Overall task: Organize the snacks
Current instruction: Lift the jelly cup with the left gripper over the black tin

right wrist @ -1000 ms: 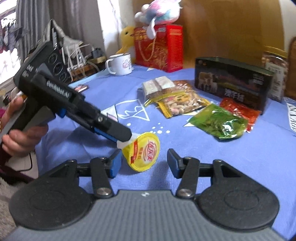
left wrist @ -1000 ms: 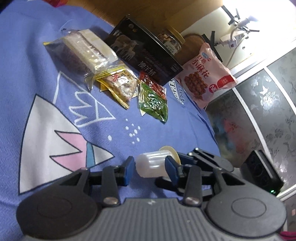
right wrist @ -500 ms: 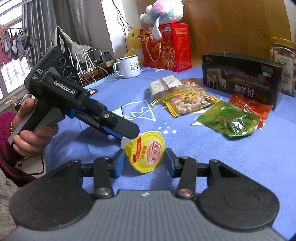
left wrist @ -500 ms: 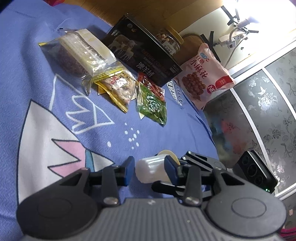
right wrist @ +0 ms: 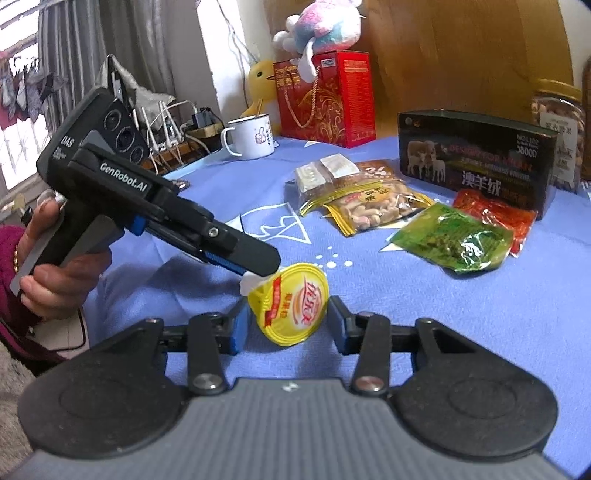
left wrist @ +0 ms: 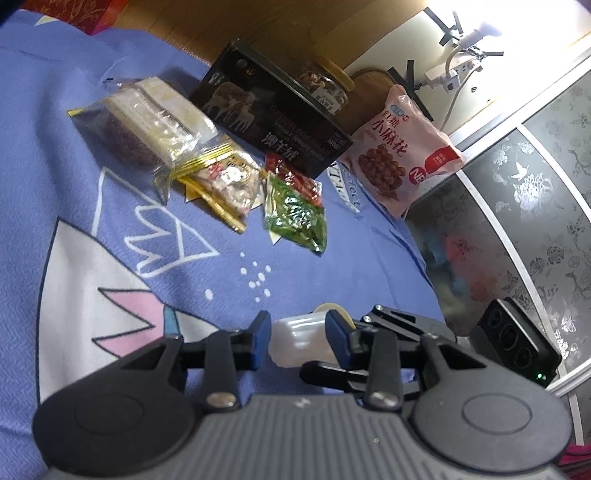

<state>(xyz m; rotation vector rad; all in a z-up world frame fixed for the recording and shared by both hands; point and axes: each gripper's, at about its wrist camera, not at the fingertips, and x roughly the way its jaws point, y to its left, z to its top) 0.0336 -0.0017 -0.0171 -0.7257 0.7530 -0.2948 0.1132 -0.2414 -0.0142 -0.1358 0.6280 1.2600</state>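
My left gripper (left wrist: 298, 338) is shut on a white jelly cup (left wrist: 299, 343) and holds it on its side above the blue cloth. The cup's yellow foil lid (right wrist: 290, 302) faces the right wrist view and sits between the fingers of my right gripper (right wrist: 288, 325), which is open around the lid with small gaps on both sides. The left gripper also shows in the right wrist view (right wrist: 255, 258). Farther back lie a clear biscuit bag (left wrist: 147, 125), a peanut pack (left wrist: 225, 184), a green pack (left wrist: 295, 218) and a red pack (right wrist: 495, 214).
A black box (left wrist: 273, 125) and a nut jar (left wrist: 325, 86) stand behind the packs, a pink snack bag (left wrist: 399, 151) to the right. A red gift box (right wrist: 325, 99), a plush toy (right wrist: 321, 26) and a white mug (right wrist: 251, 134) stand at the far left edge.
My right gripper has closed in around the cup's lid. Both grippers with the cup have risen slightly and drawn nearer the packs. The left grip is unchanged.
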